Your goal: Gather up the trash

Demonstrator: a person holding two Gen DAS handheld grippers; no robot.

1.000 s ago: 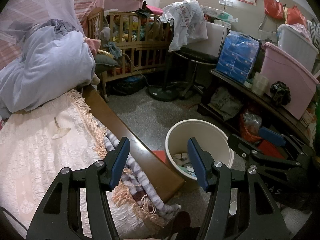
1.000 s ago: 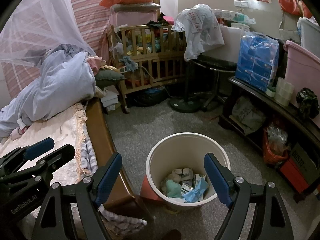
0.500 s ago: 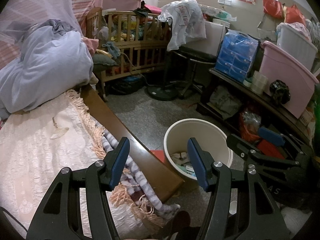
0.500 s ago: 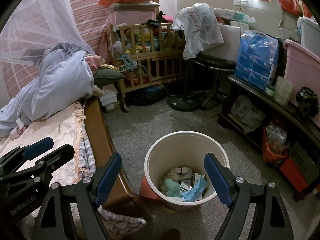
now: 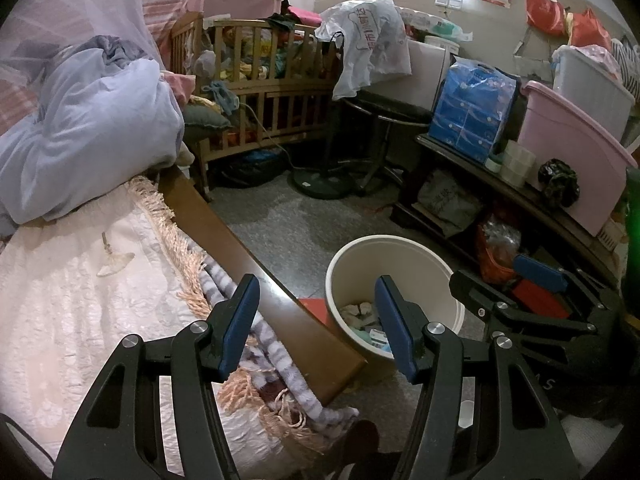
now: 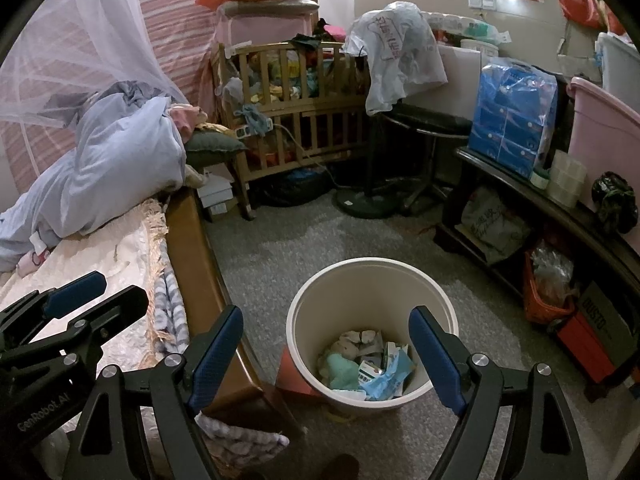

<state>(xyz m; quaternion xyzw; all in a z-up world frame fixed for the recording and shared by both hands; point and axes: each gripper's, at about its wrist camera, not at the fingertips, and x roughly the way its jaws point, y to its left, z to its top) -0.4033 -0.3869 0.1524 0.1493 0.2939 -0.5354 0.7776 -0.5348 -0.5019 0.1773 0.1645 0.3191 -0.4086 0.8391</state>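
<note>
cream plastic made up the waste bin (image 6: 370, 280), which stood on the grey speckled floor (image 6: 320, 236) just right of the near corner of the wooden bed frame (image 6: 200, 256). inside it lay the collected trash (image 6: 366, 364): crumpled white paper, a teal wad, a blue wrapper and small printed packets, piled at the bottom. a red object sat on the floor touching the bin's left side.

the right gripper (image 6: 327, 356) hovered above the bin, its blue-padded jaws spread wide with nothing between them, the bin's mouth showing in the gap. the left gripper (image 5: 316, 322) hung over the near edge of the bed, its jaws likewise parted and empty; from its view the bin (image 5: 394, 256) lay to the right, partly behind one blue pad.

a white quilted bedspread (image 5: 80, 300) with a peach fringe covered the bed, and a small pale suction cup (image 5: 114, 264) lay on it. a heap of light blue bedding (image 6: 120, 160) sat at the far left. a wooden crib (image 6: 296, 108) full of clothes stood at the far side, and a blue tissue pack (image 6: 514, 116) rested on the dark shelf (image 6: 560, 204) to the right beside a pink tub (image 5: 580, 148).
</note>
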